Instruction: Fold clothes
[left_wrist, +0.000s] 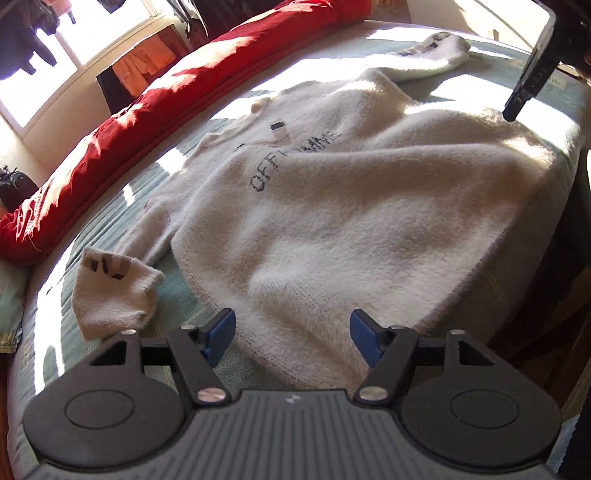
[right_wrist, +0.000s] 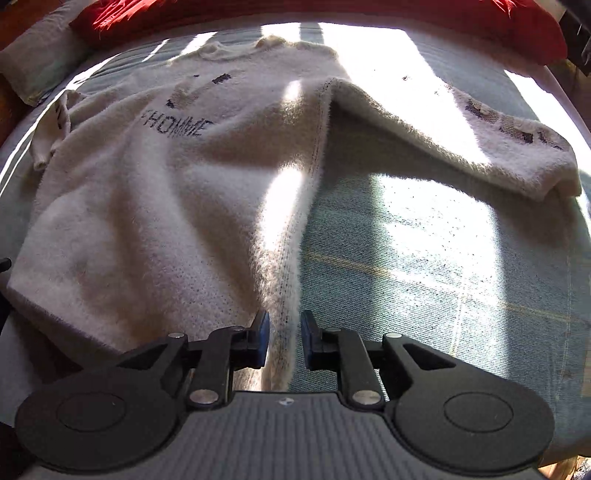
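Note:
A fluffy cream sweater (left_wrist: 332, 206) with dark "OFF HOMME" lettering lies front up on the bed, both sleeves spread out. My left gripper (left_wrist: 291, 332) hovers open over its hem, with nothing between the blue pads. One sleeve cuff (left_wrist: 110, 291) lies to the left of it. In the right wrist view, the sweater (right_wrist: 147, 206) has its side seam pulled up into a ridge. My right gripper (right_wrist: 284, 336) is shut on that edge. The other sleeve (right_wrist: 480, 140) stretches off to the right. A black finger of the right gripper (left_wrist: 524, 88) shows at the top right of the left wrist view.
The bed has a pale green checked cover (right_wrist: 443, 266) with bright sun stripes across it. A rolled red blanket (left_wrist: 122, 129) runs along the far side. A window with hanging clothes (left_wrist: 140, 62) is behind it. The bed's edge drops away on the right (left_wrist: 569, 206).

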